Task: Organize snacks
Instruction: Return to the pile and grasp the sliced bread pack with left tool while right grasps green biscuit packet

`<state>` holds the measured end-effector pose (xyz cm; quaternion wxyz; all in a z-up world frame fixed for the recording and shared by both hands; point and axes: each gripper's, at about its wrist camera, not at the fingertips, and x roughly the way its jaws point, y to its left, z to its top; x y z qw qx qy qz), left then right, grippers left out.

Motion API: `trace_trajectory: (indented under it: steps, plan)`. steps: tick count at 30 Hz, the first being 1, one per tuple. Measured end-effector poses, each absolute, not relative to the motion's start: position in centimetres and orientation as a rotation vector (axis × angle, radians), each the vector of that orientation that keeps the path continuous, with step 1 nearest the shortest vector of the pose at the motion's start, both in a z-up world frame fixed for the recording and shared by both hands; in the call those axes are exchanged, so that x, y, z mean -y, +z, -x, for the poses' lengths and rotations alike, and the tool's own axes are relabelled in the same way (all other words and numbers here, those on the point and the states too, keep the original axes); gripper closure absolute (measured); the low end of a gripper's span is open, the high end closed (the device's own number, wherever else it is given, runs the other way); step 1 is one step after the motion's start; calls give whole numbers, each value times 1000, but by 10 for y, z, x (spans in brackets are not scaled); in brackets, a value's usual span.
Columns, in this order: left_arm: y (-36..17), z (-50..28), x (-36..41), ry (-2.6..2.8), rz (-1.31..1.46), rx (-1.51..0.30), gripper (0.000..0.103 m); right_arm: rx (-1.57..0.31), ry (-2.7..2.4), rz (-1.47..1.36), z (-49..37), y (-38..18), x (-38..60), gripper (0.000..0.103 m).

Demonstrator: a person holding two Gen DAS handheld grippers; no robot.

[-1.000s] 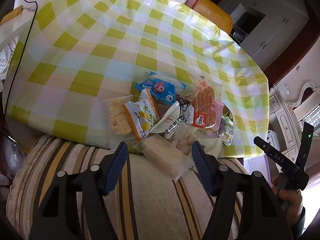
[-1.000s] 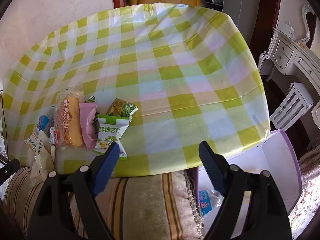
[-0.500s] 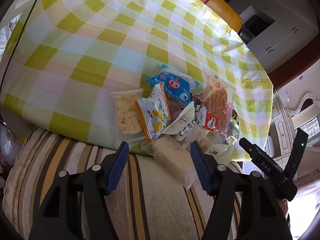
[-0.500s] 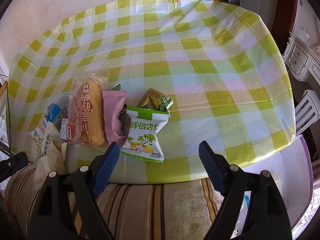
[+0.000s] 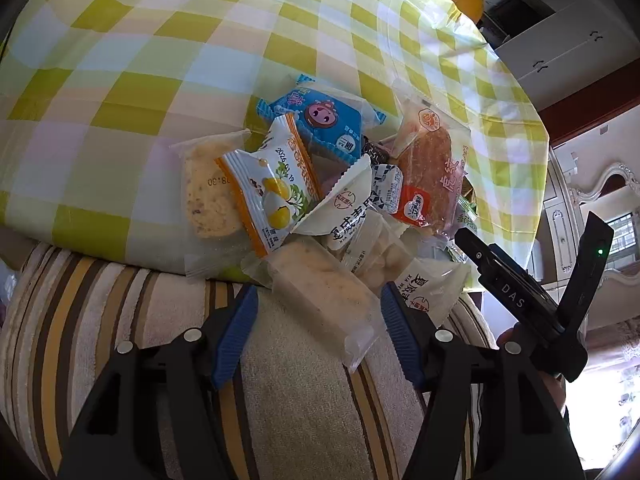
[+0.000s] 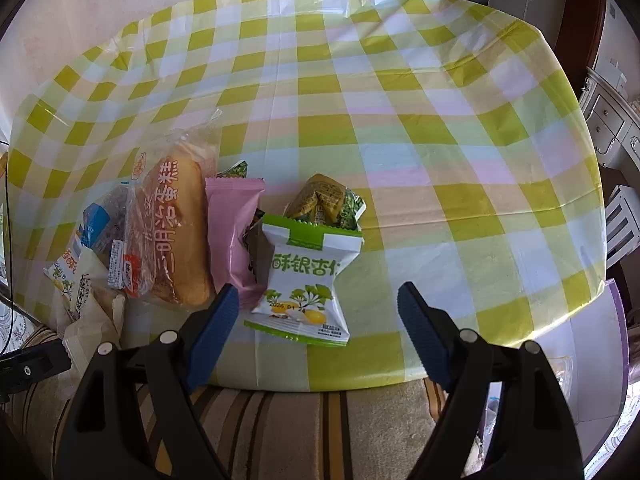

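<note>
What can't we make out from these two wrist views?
- Left wrist: dark packet, mostly buried under the blue packet and sandwich cake.
- Right wrist: purple-edged box, contents cut off by the right hand-held gripper and frame edge.
- Right wrist: brown packet, hidden behind the pink packet.

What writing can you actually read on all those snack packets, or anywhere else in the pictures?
"酥银杏" on the green-and-white packet, with a partly legible date below.
"三明治蛋糕" on the clear cake wrapper.
"2026.01.19" on the orange-edged packet.
"DAS" on the right gripper.
Digits ending "8:30" on the clear cracker packet.
The blue packet and the white packets: print too small to read.
</note>
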<state>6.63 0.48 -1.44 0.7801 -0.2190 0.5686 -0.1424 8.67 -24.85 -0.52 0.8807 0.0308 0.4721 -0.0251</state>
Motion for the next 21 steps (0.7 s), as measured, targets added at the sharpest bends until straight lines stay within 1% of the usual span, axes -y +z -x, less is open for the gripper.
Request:
trace_trajectory:
  steps: [2, 5, 9, 11, 12, 13, 16, 17, 18, 19, 20, 21]
  plan:
    - [-15, -68, -3, -302, 503, -1231, 35, -986, -50, -64, -88, -6, 248, 22]
    - [-15, -72, 4, -284, 506, -1237, 35, -989, -48, -64, -92, -9, 247, 22]
    - [-17, -75, 19, -245, 419, -1248, 36, -990, -49, -65, -94, -9, 247, 22]
    - [-19, -76, 24, -223, 376, -1251, 44, -990, -48, -74, -97, -10, 248, 22]
    - [-19, -76, 25, -221, 369, -1250, 45, -990, -46, -80, -98, -11, 249, 22]
    - [-18, -76, 25, -220, 368, -1249, 50, -991, -44, -86, -99, -11, 249, 22]
    - [-17, -74, 21, -230, 392, -1243, 59, -996, -39, -95, -100, -13, 250, 22]
    - [-17, -72, 20, -237, 392, -1241, 60, -998, -34, -99, -100, -13, 251, 24]
    - [-16, -70, 20, -242, 394, -1238, 64, -998, -24, -106, -100, -13, 251, 33]
    - [-16, -68, 18, -246, 396, -1234, 65, -995, -18, -112, -100, -13, 252, 38]
    - [-15, -63, 16, -251, 399, -1228, 66, -996, -22, -114, -99, -13, 253, 52]
    - [-14, -61, 15, -260, 407, -1221, 66, -1006, -26, -116, -99, -14, 253, 63]
